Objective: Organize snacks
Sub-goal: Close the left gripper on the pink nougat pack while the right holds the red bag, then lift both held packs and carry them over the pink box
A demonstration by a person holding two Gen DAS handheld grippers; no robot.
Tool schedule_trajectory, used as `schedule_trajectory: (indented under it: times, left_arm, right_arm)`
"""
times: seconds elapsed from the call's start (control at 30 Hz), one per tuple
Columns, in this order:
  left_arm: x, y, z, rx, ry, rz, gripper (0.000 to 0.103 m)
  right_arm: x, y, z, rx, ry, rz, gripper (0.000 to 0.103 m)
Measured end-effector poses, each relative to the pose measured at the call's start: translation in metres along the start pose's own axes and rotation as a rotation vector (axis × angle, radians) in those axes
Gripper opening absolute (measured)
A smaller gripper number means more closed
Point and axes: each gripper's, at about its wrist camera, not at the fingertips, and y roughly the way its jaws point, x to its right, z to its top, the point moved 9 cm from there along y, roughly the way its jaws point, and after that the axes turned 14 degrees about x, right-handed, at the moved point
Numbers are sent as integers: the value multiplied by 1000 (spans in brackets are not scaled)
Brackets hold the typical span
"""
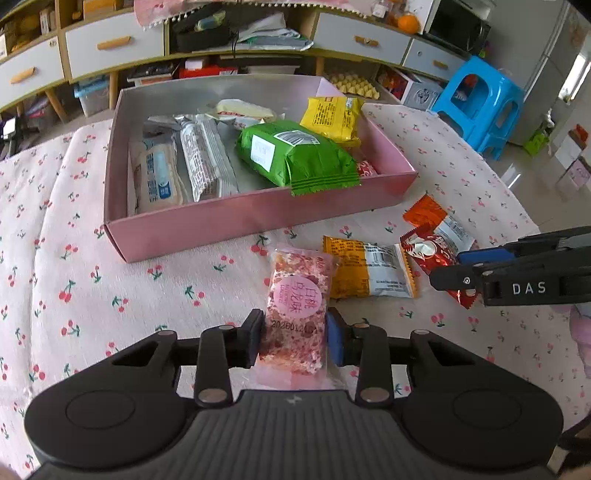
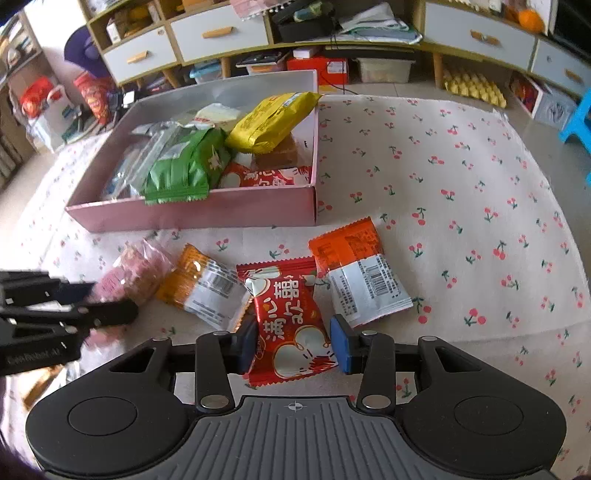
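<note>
In the left wrist view my left gripper (image 1: 295, 341) is shut on a pink speckled snack packet (image 1: 295, 314) that lies on the cherry-print cloth. My right gripper (image 2: 293, 345) is shut on a red snack packet (image 2: 291, 314), its pads against both sides. From the left wrist view the right gripper (image 1: 448, 267) comes in at the right edge over that red packet (image 1: 432, 254). Between the two held packets lies an orange-and-white packet (image 2: 207, 288). A second orange-and-white packet (image 2: 358, 273) lies to the right. Behind them stands the pink box (image 1: 240, 221) with a green packet (image 1: 295, 155), a yellow one (image 1: 332, 116) and several others.
The cherry-print cloth (image 2: 461, 184) covers the table, with bare cloth to the right of the box. A blue stool (image 1: 480, 103) stands beyond the table's right edge. Low cabinets with white drawers (image 2: 218, 33) and floor clutter run along the back.
</note>
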Motion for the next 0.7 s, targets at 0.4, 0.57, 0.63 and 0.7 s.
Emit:
schedule_trajectory:
  times: [0.4,0.57,0.63,0.7]
  left_arm:
    - [-11,-20,9,-5,-150,-5,31]
    - [-19,-32,20,29,-194,-3,31]
    - [-23,-36,26,52,-217,0,31]
    - [-28,-39,34,84,-235,11,31]
  right_arm:
    - [4,-12,5,-24,184,54,40]
    - [2,-18,14,-3,220,68,40]
    - [2,-20,19,11,231,72,40]
    - [2,-22,26,33,253,81,40]
